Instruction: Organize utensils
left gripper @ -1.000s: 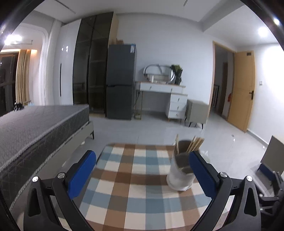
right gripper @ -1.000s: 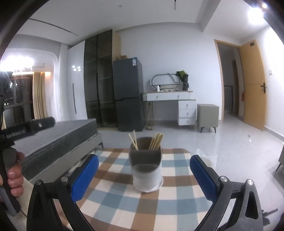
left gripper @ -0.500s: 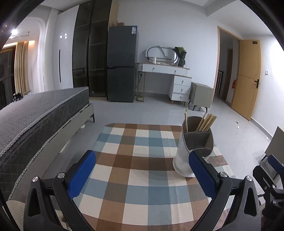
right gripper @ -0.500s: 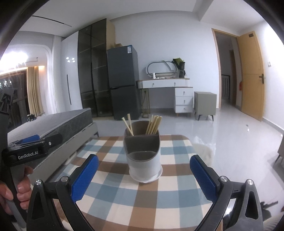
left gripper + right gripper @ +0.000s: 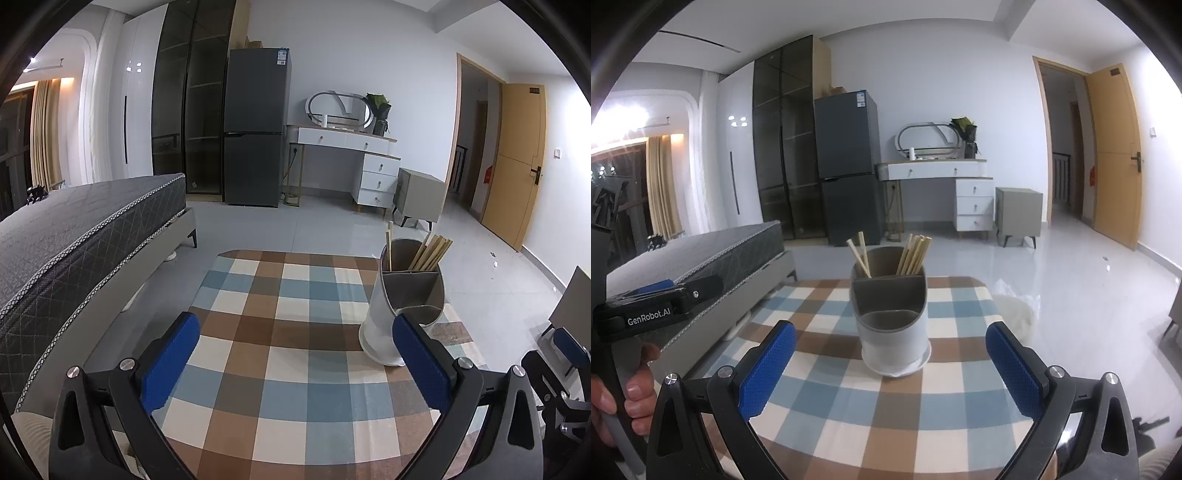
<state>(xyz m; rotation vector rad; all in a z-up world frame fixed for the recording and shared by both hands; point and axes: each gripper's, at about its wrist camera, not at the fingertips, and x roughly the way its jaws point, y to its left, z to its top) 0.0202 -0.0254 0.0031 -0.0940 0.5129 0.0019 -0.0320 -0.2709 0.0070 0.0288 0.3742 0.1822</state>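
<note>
Nearest in each wrist view are the tongs themselves: the right gripper (image 5: 890, 363) has its blue pads (image 5: 767, 369) spread wide with nothing between them, and the left gripper (image 5: 295, 363) is likewise spread wide and empty. Both hang over the near edge of a table covered with a checked cloth (image 5: 849, 417) in blue, brown and cream squares. In the right wrist view, a hand (image 5: 626, 391) to the left of the utensil holder grips the handle of the left gripper's black body. The utensil holder (image 5: 891, 317), a grey-and-white oval tub, stands upright on the cloth, straight ahead of the right gripper and beyond its pads, apart from them. In the left wrist view the same holder (image 5: 404, 306) stands toward the right side of the cloth, partly hidden behind the right-hand blue pad (image 5: 421, 363); whether the pad touches it cannot be told. The holder's near compartment looks empty, while its two far compartments hold wooden chopsticks (image 5: 914, 254): a pair leaning at the left, a larger bundle at the right. Left of the holder and beyond the table runs a bed (image 5: 74, 229) with a dark quilted mattress. Farther behind the holder, against the back wall, stand a dark fridge (image 5: 846, 166) and a white dressing table (image 5: 938, 173), with a wooden door (image 5: 1115, 158) off to the right.
</note>
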